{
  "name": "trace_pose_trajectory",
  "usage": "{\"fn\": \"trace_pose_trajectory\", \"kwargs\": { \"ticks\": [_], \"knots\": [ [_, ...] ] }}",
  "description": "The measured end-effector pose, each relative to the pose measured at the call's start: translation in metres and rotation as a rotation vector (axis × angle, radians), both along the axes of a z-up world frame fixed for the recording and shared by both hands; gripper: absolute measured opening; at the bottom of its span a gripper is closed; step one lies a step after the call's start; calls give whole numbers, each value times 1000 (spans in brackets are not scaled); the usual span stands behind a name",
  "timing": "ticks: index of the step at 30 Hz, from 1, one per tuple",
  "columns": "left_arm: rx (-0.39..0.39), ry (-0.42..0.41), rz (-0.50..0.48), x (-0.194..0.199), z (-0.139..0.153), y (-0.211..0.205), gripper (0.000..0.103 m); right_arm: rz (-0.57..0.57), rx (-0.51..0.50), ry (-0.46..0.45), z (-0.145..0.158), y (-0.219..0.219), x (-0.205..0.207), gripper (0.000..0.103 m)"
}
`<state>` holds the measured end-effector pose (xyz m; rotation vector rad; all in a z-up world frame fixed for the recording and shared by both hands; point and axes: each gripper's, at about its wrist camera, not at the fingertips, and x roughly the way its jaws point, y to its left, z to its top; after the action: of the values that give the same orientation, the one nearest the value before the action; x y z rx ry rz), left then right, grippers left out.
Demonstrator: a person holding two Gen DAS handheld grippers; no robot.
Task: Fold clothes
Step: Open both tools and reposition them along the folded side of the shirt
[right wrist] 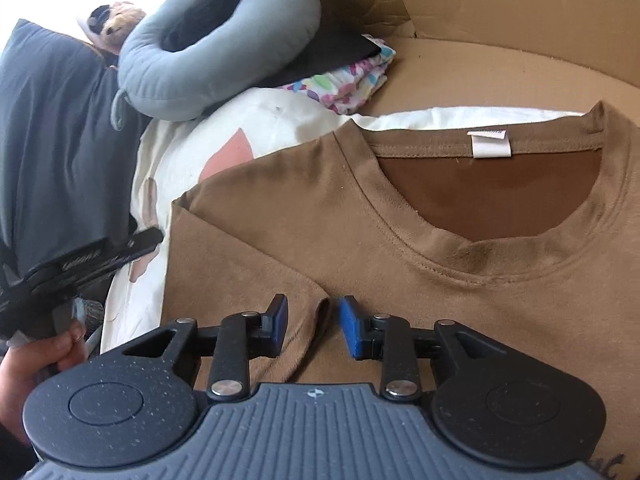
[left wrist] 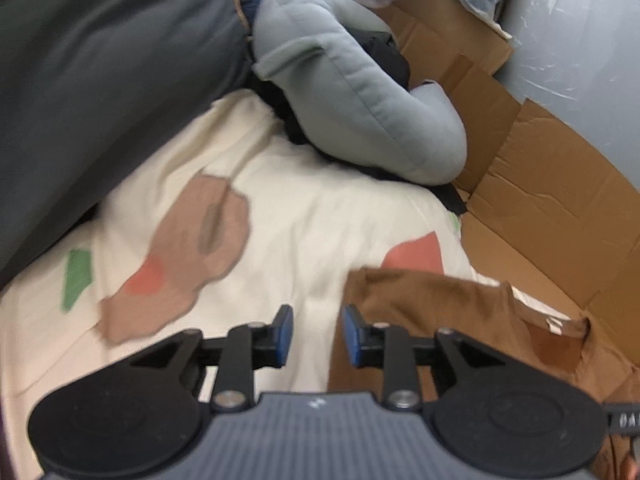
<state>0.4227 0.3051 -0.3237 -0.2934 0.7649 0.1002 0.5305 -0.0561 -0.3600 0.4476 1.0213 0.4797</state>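
Here, a brown T-shirt (right wrist: pixel 400 240) lay front-up on a cream bedspread (right wrist: pixel 280 120) printed with tan, coral and green patches, its round neckline toward the cardboard sheets (right wrist: pixel 500 68) lining the far side of the bed. Its ribbed collar stood open over the darker inside of the back panel, where a small white label (right wrist: pixel 490 144) was sewn at the nape. One sleeve had been turned in across the chest, its hemmed cuff ending just in front of the right gripper (right wrist: pixel 313 326). That gripper's blue-padded jaws stood apart over the shirt, the sleeve's edge lying between them but not pinched.

In the left wrist view, the left gripper (left wrist: pixel 318 334) hung over the bedspread (left wrist: pixel 300 220), its jaws likewise apart with nothing between them; one edge of the T-shirt (left wrist: pixel 420 304) lay just to its right, reaching onto the cardboard (left wrist: pixel 560 220). The picture was slightly blurred.

A grey-blue curved cushion (right wrist: pixel 208 52) rested near the head of the bed on dark cloth, beside a folded cloth with multicoloured spots (right wrist: pixel 352 80). A dark grey pillow (right wrist: pixel 52 128) lay to the left, a brown plush toy (right wrist: pixel 116 24) behind it. A hand (right wrist: pixel 36 364) held the left gripper at the frame's lower left.
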Motion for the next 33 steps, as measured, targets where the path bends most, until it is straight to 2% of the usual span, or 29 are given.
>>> {"fn": "trace_pose_trajectory", "kwargs": {
  "ticks": [9, 17, 24, 28, 33],
  "knots": [
    [-16, 91, 13, -71, 8, 16, 29, 86, 35, 15, 6, 2, -26, 31],
    [-58, 148, -13, -115, 4, 11, 29, 130, 100, 115, -5, 11, -46, 31],
    [-56, 190, -62, -130, -8, 0, 30, 195, 117, 162, -13, 30, -56, 31],
    [-46, 202, -102, -133, -14, -8, 31, 189, 103, 142, -12, 32, -52, 31],
    [-3, 234, -157, -130, -27, -18, 33, 126, 75, 115, -8, 17, -33, 31]
  ]
}}
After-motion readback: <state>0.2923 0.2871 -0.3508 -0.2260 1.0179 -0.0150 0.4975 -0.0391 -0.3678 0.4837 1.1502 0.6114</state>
